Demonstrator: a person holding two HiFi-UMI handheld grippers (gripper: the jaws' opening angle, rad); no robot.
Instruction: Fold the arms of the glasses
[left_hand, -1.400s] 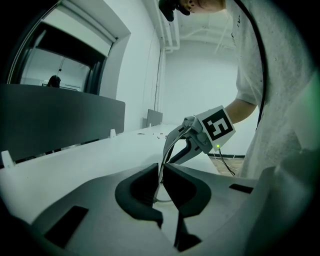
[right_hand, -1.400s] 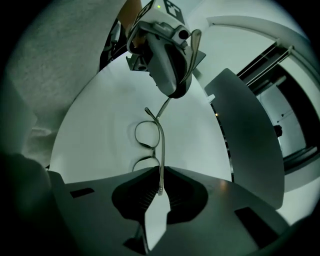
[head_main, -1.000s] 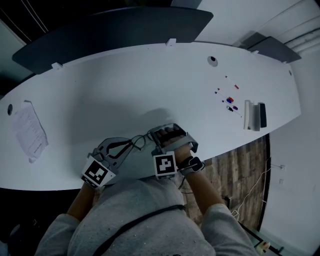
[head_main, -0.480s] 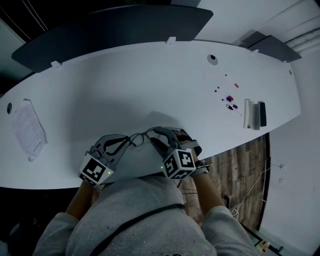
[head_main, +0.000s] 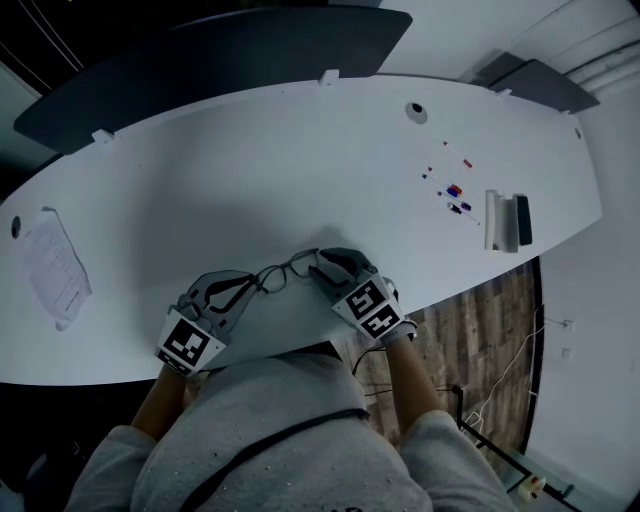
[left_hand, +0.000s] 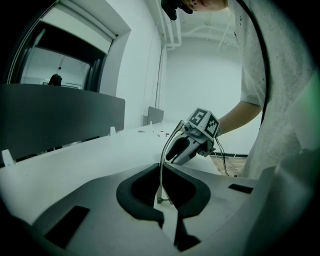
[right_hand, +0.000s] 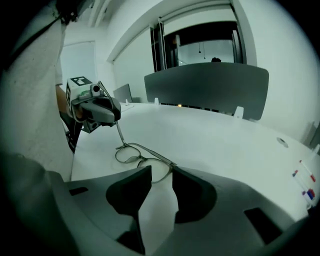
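Left gripper (head_main: 250, 285) first – its jaws are pinched almost together on one thin arm of the glasses (head_main: 285, 270), and in the left gripper view we see that arm (left_hand: 162, 160) rising out of the narrow gap between the dark pads and curving up and away. Over to the right gripper (head_main: 322, 265): its jaws have just been opening and now stand wide, and in its own view the far hinge corner of the glasses (right_hand: 135, 152) and a bit of lens rim sit right at the mouth of the gap, with neither pad pressing on them. So we have one firm grip and one loose – the frame lies low on the white table (head_main: 300, 170) between the two grippers, near the edge closest to the person, both round lenses in sight. From the right gripper view the left gripper (right_hand: 117, 117) hangs above the far end of the frame. Further out we spot a sheet of paper (head_main: 55, 265) at the table's left end, a scatter of small pens (head_main: 455, 190) and a white block (head_main: 497, 222) at the right end, and a dark screen (head_main: 200, 60) along the far edge
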